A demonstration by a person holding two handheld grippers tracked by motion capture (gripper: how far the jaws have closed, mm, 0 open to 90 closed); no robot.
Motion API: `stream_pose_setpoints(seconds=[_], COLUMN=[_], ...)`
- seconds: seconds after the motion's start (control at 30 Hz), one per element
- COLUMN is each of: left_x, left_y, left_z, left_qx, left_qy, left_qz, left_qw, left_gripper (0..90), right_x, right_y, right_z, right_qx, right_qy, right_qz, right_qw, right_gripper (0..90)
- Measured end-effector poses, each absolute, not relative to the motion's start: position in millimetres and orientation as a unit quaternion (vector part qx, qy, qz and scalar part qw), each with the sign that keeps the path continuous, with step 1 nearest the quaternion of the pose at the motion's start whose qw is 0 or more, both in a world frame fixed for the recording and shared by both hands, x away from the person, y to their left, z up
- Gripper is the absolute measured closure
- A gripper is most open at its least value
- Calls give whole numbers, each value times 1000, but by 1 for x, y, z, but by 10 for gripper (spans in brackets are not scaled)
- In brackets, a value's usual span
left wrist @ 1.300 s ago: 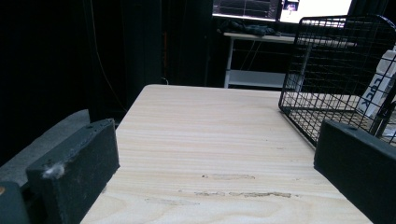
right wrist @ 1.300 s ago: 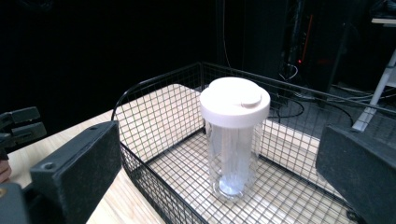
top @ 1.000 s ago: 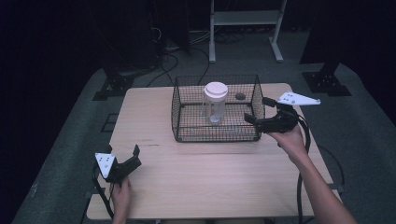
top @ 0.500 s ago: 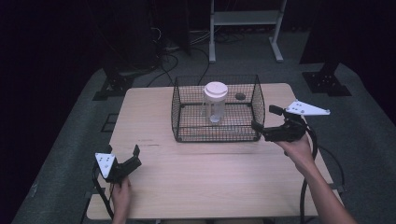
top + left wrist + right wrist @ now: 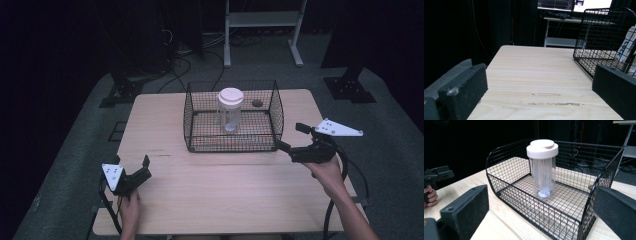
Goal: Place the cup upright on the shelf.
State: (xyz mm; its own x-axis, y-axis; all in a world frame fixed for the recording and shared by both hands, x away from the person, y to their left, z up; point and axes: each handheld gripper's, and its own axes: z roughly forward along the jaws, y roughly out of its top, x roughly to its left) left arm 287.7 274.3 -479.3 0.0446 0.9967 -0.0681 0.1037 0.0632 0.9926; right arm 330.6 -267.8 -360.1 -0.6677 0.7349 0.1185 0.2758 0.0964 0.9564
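One wooden table (image 5: 225, 185) carries one black wire basket (image 5: 232, 142), which stands toward the far edge, roughly midway between the left and right edges. Left gripper (image 5: 134, 170): held by a hand (image 5: 129, 210) near the table's near-left corner, its two black jaws spread wide with nothing between them; in the left gripper view the bare tabletop (image 5: 536, 75) lies between the jaws, and the basket (image 5: 599, 37) rises at the right. Inside the basket stands one clear jar (image 5: 230, 112), upright, capped by one white lid (image 5: 230, 95); it rests on the mesh floor near the basket's middle, apart from all four walls. One small dark round thing (image 5: 257, 103) shows behind the basket's far-right part; what it is cannot be told. Right gripper (image 5: 292, 137): held by a hand (image 5: 327, 170) near the table's right edge, just beside the basket's near-right corner, its two jaws likewise parted and pinching nothing. In the right gripper view the basket (image 5: 506, 185) and jar (image 5: 543, 172) sit between the open jaws, and the other gripper appears at the far left.
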Motion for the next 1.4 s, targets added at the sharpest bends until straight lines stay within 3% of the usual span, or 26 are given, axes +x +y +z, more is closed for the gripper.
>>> stream_pose_setpoints(seconds=[1.4], left_x=[287], left_y=[273], left_z=[-479], left_qx=[521], left_qy=[527], left_qz=[447], left_qw=[501], left_gripper=[0], right_x=[286], right_y=[-320], right_z=[-408], right_qx=[406], right_qy=[687], right_qz=[562], right_qw=[218], right_gripper=[0])
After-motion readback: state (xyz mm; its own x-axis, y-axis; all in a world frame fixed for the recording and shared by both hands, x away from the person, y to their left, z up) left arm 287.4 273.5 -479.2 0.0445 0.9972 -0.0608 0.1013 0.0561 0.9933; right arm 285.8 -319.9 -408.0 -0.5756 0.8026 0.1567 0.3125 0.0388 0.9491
